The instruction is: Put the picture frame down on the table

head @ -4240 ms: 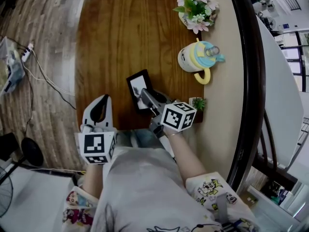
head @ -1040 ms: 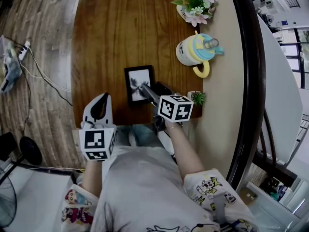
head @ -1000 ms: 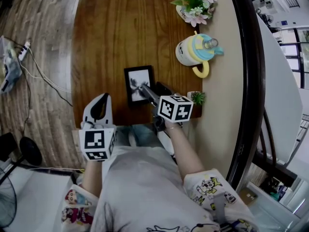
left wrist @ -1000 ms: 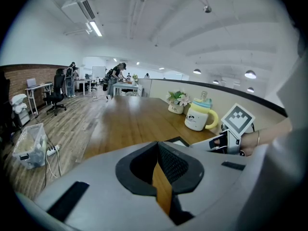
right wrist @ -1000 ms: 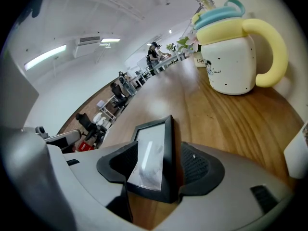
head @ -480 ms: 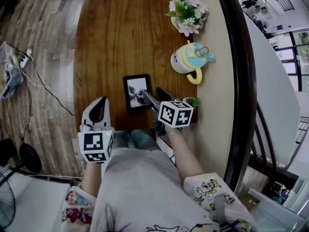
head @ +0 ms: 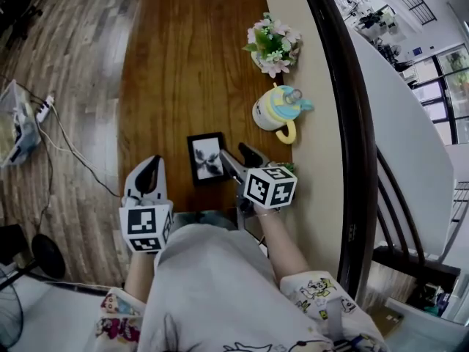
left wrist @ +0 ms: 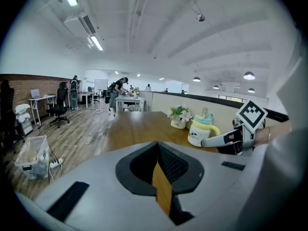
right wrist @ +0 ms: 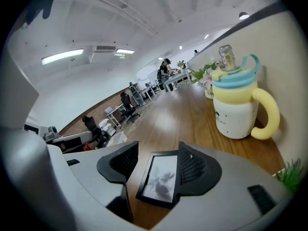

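The black picture frame [head: 206,158] with a grey photo lies flat on the brown wooden table [head: 176,64], near its front edge. My right gripper [head: 234,154] is open just to the frame's right, with nothing between its fingers. In the right gripper view the frame [right wrist: 160,177] shows on the wood between and beyond the spread jaws of the gripper [right wrist: 154,168]. My left gripper [head: 149,169] hovers at the table's front left corner, shut and empty; in its own view its jaws [left wrist: 158,170] meet over a thin strip of wood.
A white cup with a yellow handle and blue lid [head: 277,108] stands at the right behind the frame, and a pot of pink flowers [head: 271,45] stands farther back. A small green plant [head: 287,169] sits beside my right gripper. A beige wall runs along the table's right side.
The right gripper held the frame tilted above the table, then laid it flat and let go. It now sits open a little to the frame's right. The left gripper barely moved.
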